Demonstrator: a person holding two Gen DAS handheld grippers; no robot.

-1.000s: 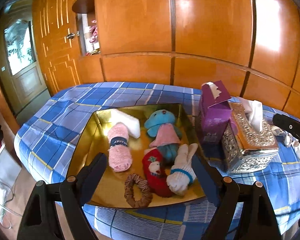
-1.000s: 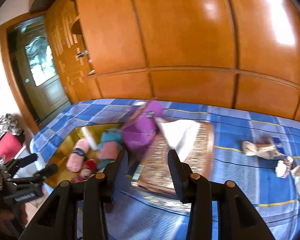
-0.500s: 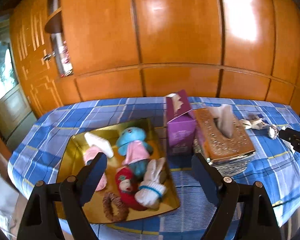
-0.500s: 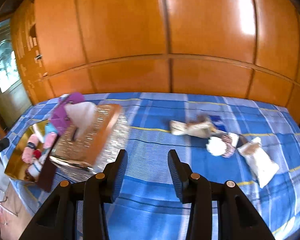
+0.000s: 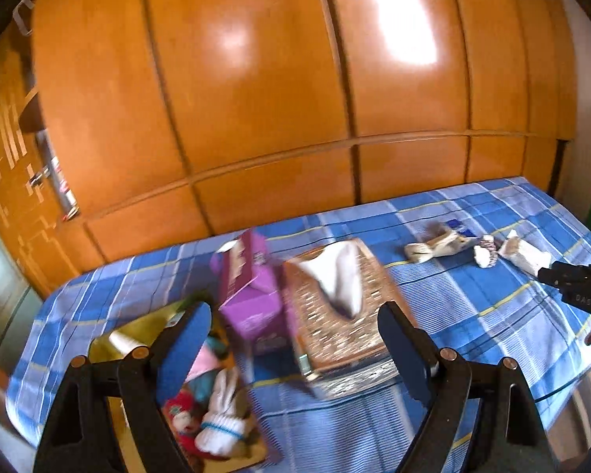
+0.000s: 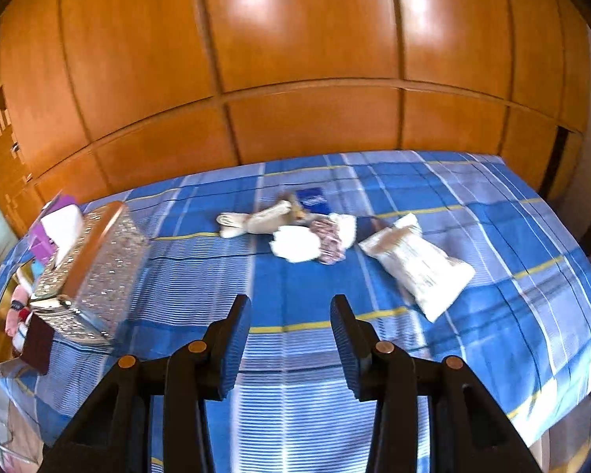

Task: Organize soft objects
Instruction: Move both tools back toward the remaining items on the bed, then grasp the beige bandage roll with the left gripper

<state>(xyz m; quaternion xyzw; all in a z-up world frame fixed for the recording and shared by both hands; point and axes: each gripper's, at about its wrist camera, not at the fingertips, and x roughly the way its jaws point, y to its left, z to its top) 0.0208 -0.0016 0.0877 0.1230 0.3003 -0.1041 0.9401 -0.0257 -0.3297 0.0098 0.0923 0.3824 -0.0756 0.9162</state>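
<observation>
A gold tray (image 5: 110, 349) at the table's left holds soft toys: a white knitted toy (image 5: 222, 421), a red plush (image 5: 179, 414), and others partly hidden by my left fingers. Loose soft items lie on the blue checked cloth at right: a beige sock (image 6: 252, 222), a white puff (image 6: 295, 244), a patterned scrunchie (image 6: 329, 242) and a white folded cloth (image 6: 417, 268). My left gripper (image 5: 295, 339) is open and empty above the tray and tissue boxes. My right gripper (image 6: 291, 335) is open and empty, short of the loose items.
A purple tissue box (image 5: 252, 295) and an ornate silver tissue box (image 5: 339, 311) stand side by side right of the tray. A small blue packet (image 6: 313, 199) lies behind the sock. Wooden wardrobe panels (image 6: 295, 79) back the table.
Both grippers have swung to the right. The left view has moved from the tray toward the tissue boxes. The right view has moved from the tissue boxes to the loose items.
</observation>
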